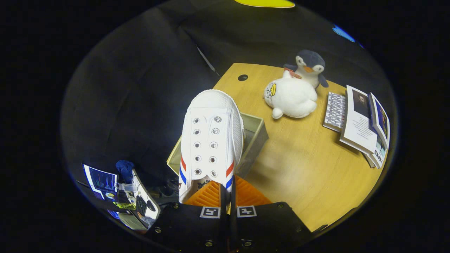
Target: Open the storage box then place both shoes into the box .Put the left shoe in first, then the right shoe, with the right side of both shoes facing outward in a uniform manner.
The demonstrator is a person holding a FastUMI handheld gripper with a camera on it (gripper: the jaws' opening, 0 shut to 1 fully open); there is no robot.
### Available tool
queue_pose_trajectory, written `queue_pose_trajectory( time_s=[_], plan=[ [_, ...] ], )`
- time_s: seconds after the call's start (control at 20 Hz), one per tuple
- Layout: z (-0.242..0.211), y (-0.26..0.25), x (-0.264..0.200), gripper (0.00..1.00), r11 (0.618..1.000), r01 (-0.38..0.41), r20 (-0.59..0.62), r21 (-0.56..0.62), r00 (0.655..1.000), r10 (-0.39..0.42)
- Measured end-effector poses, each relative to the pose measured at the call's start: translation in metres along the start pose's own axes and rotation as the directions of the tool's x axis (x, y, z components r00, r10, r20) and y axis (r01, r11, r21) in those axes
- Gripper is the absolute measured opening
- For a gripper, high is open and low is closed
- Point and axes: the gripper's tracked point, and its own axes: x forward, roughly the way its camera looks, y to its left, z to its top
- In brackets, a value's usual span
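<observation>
Shoe [212, 140] first: a white canvas sneaker with metal eyelets, no laces, and red and blue stripes on each side of its throat, hangs toe-forward just ahead of the tongs [227, 196], over the near left corner of the table [309, 168]. The tongs are nearly closed, their two fingers pressed together on the heel end of the shoe, apparently pinching the tongue or collar, though the exact bite is hidden by the shoe itself. Beneath and just beyond the shoe sits the storage box [255, 135], a rectangular, stiff-walled bin in a dull beige, open at the top, its far right corner and inner wall showing past the toe. Which shoe of the pair this is I cannot tell from here.

My reading is that the carrying step is in hand, with the shoe held above the opening and not yet set down. The next move calls for lowering it level into the box, with its right side turned outward, before the tongs let go.

Farther right on the smooth wooden table lie a soft white plush toy [291, 98], a grey penguin plush [310, 66] touching it, and a fanned stack of books [362, 123].
</observation>
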Motion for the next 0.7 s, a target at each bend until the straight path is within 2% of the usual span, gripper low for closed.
queue_pose_trajectory(
  time_s=[0.35,0.6,0.7],
  plan=[
    [0.013,0.017,0.039,0.03,0.999,0.034,-0.058,-0.014,0.998,-0.035],
    [0.012,0.019,0.066,0.03,0.994,0.098,-0.089,-0.039,0.991,-0.101],
    [0.011,0.029,0.069,0.03,0.996,0.08,-0.09,-0.044,0.992,-0.083]
  ],
)
